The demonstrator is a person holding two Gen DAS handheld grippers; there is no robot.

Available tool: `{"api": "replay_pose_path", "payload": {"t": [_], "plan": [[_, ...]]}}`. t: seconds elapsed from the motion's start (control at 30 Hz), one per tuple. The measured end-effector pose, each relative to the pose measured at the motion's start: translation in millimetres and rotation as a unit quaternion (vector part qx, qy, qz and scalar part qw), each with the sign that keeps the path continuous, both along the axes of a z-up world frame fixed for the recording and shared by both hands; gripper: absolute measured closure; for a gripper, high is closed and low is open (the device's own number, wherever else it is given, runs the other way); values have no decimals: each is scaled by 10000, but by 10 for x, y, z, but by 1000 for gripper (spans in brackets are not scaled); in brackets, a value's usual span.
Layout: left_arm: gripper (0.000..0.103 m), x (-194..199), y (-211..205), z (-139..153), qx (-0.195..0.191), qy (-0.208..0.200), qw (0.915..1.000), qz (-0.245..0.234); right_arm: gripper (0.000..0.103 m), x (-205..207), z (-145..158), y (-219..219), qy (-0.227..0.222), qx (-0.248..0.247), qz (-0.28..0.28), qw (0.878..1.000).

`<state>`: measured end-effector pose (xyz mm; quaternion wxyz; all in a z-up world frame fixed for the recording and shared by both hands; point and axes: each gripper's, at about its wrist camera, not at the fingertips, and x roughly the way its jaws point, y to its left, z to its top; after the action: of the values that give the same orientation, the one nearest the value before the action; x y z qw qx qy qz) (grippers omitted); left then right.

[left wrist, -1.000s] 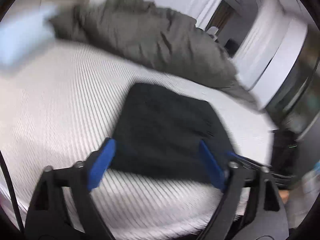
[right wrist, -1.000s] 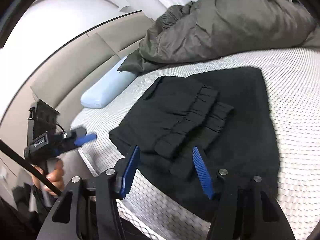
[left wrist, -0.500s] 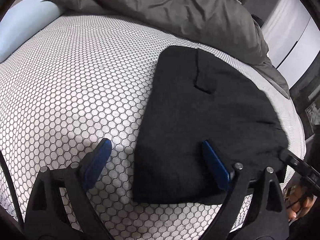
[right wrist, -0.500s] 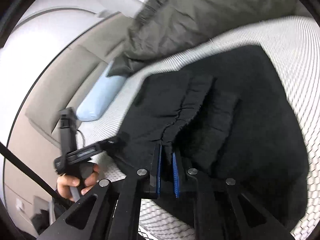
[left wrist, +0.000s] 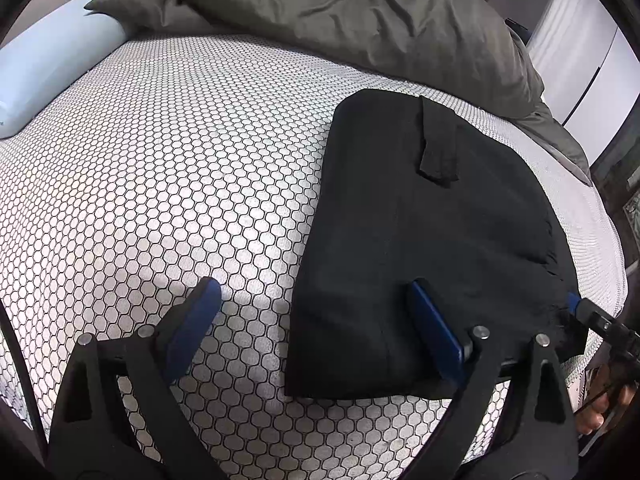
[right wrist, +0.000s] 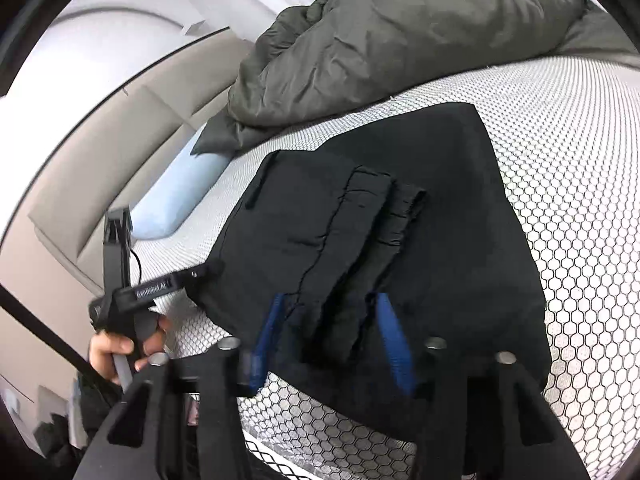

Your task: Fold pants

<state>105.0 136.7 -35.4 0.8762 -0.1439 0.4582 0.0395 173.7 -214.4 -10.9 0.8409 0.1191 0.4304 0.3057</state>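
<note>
The black pants point(left wrist: 424, 232) lie folded in a compact stack on the honeycomb-patterned mattress point(left wrist: 160, 160). My left gripper point(left wrist: 316, 300) hovers open over the stack's near left edge, one finger above bare mattress and the other above the cloth. In the right wrist view the pants point(right wrist: 440, 220) show their gathered cuffs point(right wrist: 360, 248) folded on top. My right gripper point(right wrist: 330, 320) straddles the near end of those cuffs. Its jaws are opening and the pads stand clear of the cloth. The left gripper point(right wrist: 200, 272) also shows at the stack's left corner, held by a hand point(right wrist: 112, 352).
A crumpled grey duvet point(left wrist: 360, 12) fills the far side of the bed. A pale blue pillow point(left wrist: 44, 76) lies at the far left by the beige headboard point(right wrist: 100, 152). The mattress edge point(left wrist: 600, 240) runs close along the pants' right side.
The left gripper sank toward the pants and now holds still over their near left edge. The right gripper shut on the cuffs half a second ago and has opened again.
</note>
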Motion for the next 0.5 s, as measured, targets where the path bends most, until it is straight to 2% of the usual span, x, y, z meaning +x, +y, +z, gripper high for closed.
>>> {"api": "replay_pose_path", "payload": {"t": [0.07,0.17,0.23,0.3,0.37,0.43,0.5], "plan": [[9,34,-17,-19,-9,8,10000,23,51,88,-61,51,213,120,112,9996],[9,104,-7,-52,0,4,10000,38,48,150,-94,159,255,-29,113,9996],[9,113,-8,-55,-22,0,10000,56,59,162,-91,209,144,-192,47,9997],[9,102,0,-46,-29,-13,10000,59,82,106,-20,284,-134,-380,92,9991],[9,72,16,-26,-54,-42,10000,38,88,-2,110,308,-385,-473,234,9979],[9,35,43,-16,-71,-66,10000,-1,89,-97,185,295,-444,-543,325,9970],[9,46,88,3,-69,-24,10000,-16,88,-74,68,274,-211,-669,348,9969]]}}
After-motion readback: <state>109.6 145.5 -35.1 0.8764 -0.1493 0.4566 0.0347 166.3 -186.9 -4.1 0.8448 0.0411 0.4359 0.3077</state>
